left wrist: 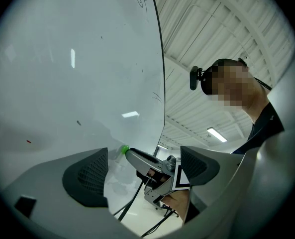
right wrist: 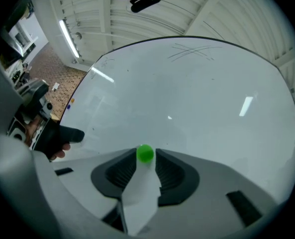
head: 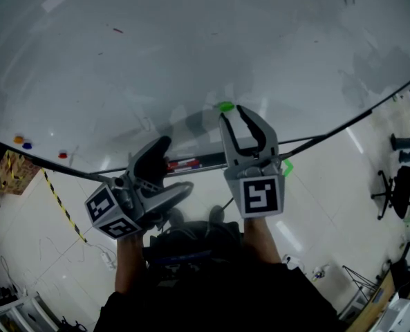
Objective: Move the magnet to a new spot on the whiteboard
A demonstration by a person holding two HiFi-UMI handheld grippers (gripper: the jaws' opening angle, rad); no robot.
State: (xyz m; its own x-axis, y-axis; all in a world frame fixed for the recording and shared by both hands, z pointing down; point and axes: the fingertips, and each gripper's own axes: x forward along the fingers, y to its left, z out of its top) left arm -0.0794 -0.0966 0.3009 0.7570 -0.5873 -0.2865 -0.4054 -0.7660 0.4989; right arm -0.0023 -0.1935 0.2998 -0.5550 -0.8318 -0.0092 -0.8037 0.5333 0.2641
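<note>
A small green magnet (head: 225,106) (right wrist: 146,153) sticks to the whiteboard (head: 191,40) just above its lower edge. My right gripper (head: 229,113) (right wrist: 146,158) points at the board, and both of its pad tips rest against the magnet's sides. The left gripper view shows that gripper's tip meeting the magnet (left wrist: 123,149) from the side. My left gripper (head: 171,173) (left wrist: 146,171) hangs lower and to the left, away from the board. Its jaws stand wide apart and hold nothing.
Orange (head: 18,140), blue (head: 28,144) and red (head: 63,155) magnets sit near the board's lower left edge. Markers (head: 187,163) lie on the ledge under the board. An office chair (head: 391,185) stands on the floor at the right. Striped tape (head: 59,203) marks the floor at the left.
</note>
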